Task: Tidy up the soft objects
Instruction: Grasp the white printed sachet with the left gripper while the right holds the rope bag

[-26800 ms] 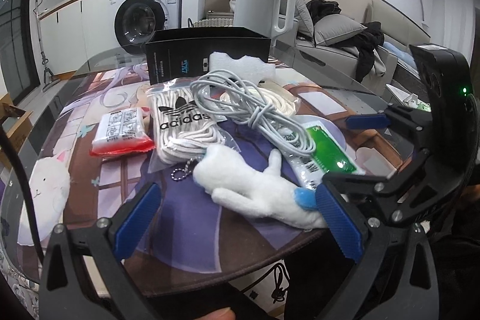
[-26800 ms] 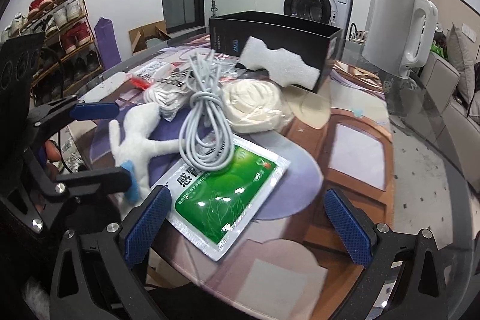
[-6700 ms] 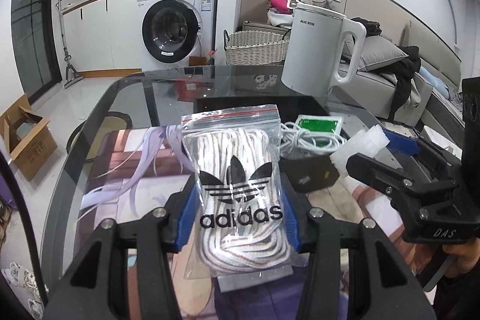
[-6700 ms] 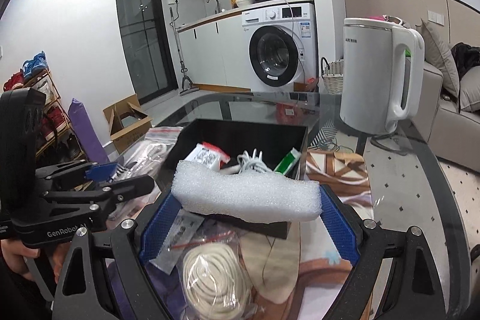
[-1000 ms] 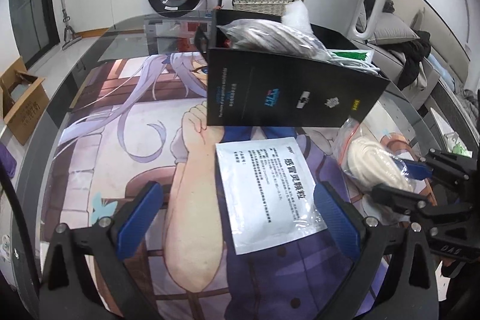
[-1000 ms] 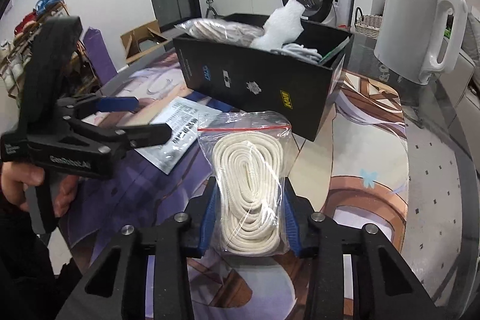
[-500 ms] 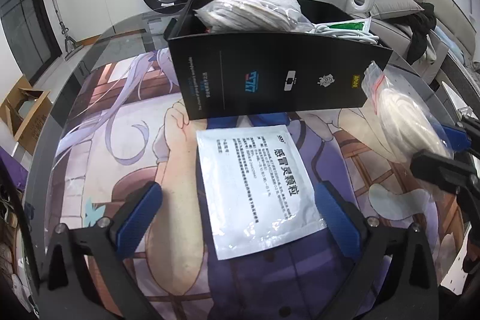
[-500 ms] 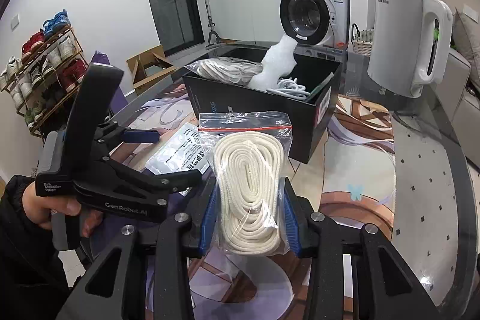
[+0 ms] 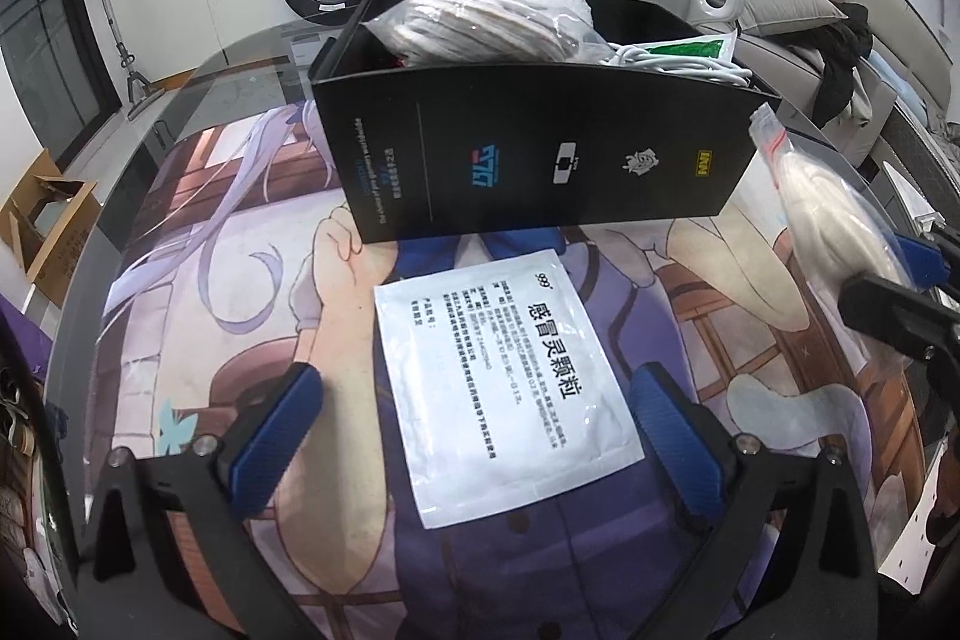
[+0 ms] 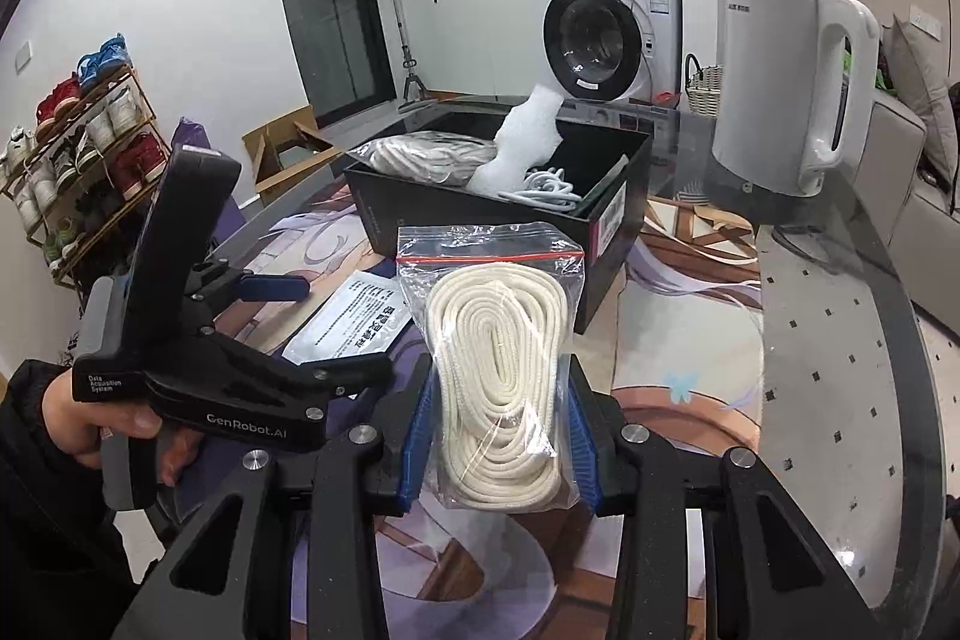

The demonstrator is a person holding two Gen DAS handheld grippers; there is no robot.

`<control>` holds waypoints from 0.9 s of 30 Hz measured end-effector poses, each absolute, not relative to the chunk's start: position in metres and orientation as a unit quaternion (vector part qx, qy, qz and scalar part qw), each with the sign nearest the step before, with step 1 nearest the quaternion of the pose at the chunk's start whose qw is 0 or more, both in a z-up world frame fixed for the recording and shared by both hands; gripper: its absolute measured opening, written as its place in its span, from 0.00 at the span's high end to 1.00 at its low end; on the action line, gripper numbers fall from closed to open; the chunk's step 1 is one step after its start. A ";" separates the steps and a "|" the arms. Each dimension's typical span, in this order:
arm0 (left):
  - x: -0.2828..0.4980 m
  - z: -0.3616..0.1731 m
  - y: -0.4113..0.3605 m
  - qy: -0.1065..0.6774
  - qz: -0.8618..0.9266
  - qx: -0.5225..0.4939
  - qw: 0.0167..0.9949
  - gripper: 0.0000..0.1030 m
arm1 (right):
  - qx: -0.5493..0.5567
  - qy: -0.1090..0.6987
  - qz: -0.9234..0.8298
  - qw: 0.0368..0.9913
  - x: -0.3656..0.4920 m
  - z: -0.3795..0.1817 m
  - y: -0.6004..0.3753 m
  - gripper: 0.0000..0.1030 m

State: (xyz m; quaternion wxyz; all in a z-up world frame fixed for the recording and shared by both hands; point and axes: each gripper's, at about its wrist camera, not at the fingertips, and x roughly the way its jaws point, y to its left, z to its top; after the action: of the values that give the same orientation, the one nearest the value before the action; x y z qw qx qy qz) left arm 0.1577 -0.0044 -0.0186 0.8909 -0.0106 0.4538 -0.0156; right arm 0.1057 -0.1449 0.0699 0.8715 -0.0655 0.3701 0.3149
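**Bagged rope in transit to box; one sachet outstanding**

Bag of white rope (image 10: 501, 382) pinched upright between fingers of right gripper (image 10: 498, 436), lifted clear of bench (image 10: 840, 400); zip seal uppermost, lower half of bag inside the grip. Seen from left wrist view at 3 o'clock, just beside the near right corner of the black box (image 9: 540, 160), not yet over the opening.

Black box at 12 o'clock from both grippers, already holding a bagged striped cord (image 9: 474, 25), a foam piece (image 10: 528, 130), a grey cable (image 10: 546, 187) and a green packet (image 9: 690, 49). Contents reaching the rim, partly above it.

White sachet (image 9: 504, 388) flat on bench at 6 o'clock of the box, between the spread fingers of left gripper (image 9: 474, 430), untouched.

White kettle (image 10: 786, 82) at 1 o'clock, near the box.

Risks, as judged: little free space in box, so bag likely to perch on the heap and slide off on release. Slack, slippery plastic may slip through the grip. Flat sachet offers little edge to pinch; fingers may skid on the mat.
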 end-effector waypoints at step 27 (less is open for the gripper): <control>0.141 -0.009 0.009 0.421 -0.053 -0.053 0.904 0.46 | -0.068 0.357 0.323 0.874 0.098 0.077 -0.141 0.62</control>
State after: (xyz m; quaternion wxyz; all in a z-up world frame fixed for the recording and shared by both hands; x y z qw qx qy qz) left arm 0.1411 0.0090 -0.0089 0.9040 -0.0534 0.4208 -0.0531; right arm 0.0983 -0.1408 0.0766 0.8735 -0.0681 0.3574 0.3233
